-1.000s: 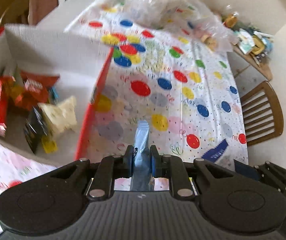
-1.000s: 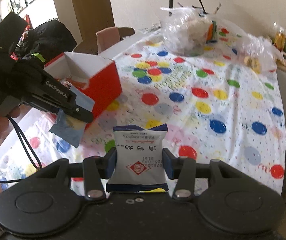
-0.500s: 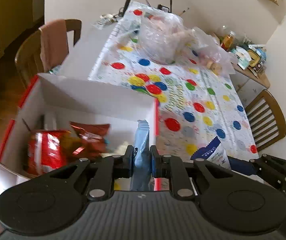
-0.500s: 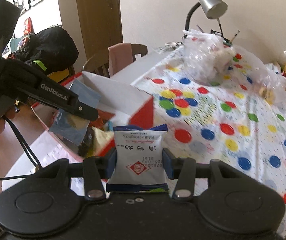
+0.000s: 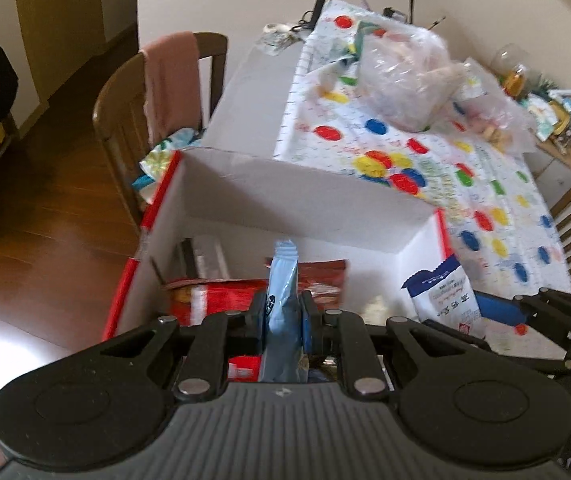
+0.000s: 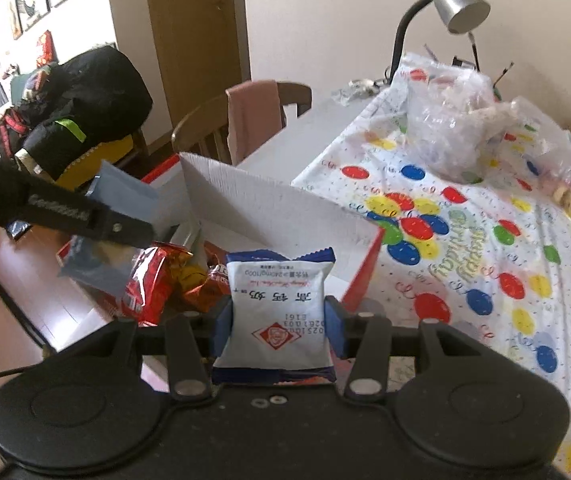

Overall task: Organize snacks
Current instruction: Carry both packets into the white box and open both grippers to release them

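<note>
A: Left gripper (image 5: 283, 322)?
B: Clamped on a light blue packet (image 5: 281, 280), held edge-up over the open box (image 5: 305, 200).
A: Right gripper (image 6: 279, 326)?
B: Clamped on a white packet (image 6: 279, 304), beside the box; red bags (image 6: 149, 280) inside, others too blurred to tell.

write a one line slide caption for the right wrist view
Right gripper holds a white snack packet above the red box as the left gripper brings a blue one.
</note>
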A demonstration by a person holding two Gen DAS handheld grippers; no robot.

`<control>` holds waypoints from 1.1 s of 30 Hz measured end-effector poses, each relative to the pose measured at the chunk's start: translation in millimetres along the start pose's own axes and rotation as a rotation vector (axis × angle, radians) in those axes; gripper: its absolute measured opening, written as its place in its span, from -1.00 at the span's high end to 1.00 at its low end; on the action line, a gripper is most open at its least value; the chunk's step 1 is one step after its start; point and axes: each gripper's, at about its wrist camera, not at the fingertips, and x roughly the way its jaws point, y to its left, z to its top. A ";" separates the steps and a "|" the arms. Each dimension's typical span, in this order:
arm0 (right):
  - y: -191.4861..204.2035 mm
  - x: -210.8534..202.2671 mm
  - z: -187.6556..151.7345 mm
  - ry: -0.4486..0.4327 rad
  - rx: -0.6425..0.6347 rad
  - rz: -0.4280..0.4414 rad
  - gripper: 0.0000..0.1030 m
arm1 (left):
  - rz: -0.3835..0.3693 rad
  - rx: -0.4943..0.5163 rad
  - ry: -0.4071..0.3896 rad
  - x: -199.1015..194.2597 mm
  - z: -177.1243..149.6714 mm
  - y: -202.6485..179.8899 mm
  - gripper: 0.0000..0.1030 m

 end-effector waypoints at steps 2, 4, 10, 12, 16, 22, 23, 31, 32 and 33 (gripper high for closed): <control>5.1 11.4 0.9 0.017 0.008 -0.005 0.11 | 0.009 0.006 0.007 8.1 -1.0 5.8 0.68; 8.9 24.3 1.5 0.036 0.017 -0.002 0.11 | 0.013 0.013 0.021 17.6 -2.6 9.6 0.68; 25.0 51.6 -2.5 0.076 -0.015 -0.016 0.11 | 0.032 0.037 0.068 39.5 -16.1 13.5 0.68; 27.2 57.6 -5.1 0.089 -0.009 -0.016 0.11 | 0.030 0.043 0.074 42.7 -20.2 13.3 0.68; 30.4 63.5 -9.1 0.097 -0.006 -0.022 0.10 | 0.020 0.048 0.081 46.9 -25.3 12.8 0.68; 33.9 64.9 -12.8 0.102 -0.007 -0.017 0.09 | 0.026 0.058 0.091 51.1 -30.8 9.6 0.67; 33.4 65.3 -12.5 0.101 -0.007 -0.016 0.09 | 0.026 0.059 0.092 51.2 -31.4 9.4 0.65; 31.2 52.6 -14.5 0.079 0.017 -0.005 -0.12 | 0.023 0.043 0.070 41.5 -35.6 11.8 0.08; 30.6 50.0 -14.5 0.074 0.021 -0.006 -0.24 | 0.022 0.038 0.058 38.2 -35.9 12.9 -0.02; 30.1 46.6 -14.7 0.065 0.026 -0.007 -0.29 | 0.019 0.030 0.042 33.9 -36.4 14.4 -0.16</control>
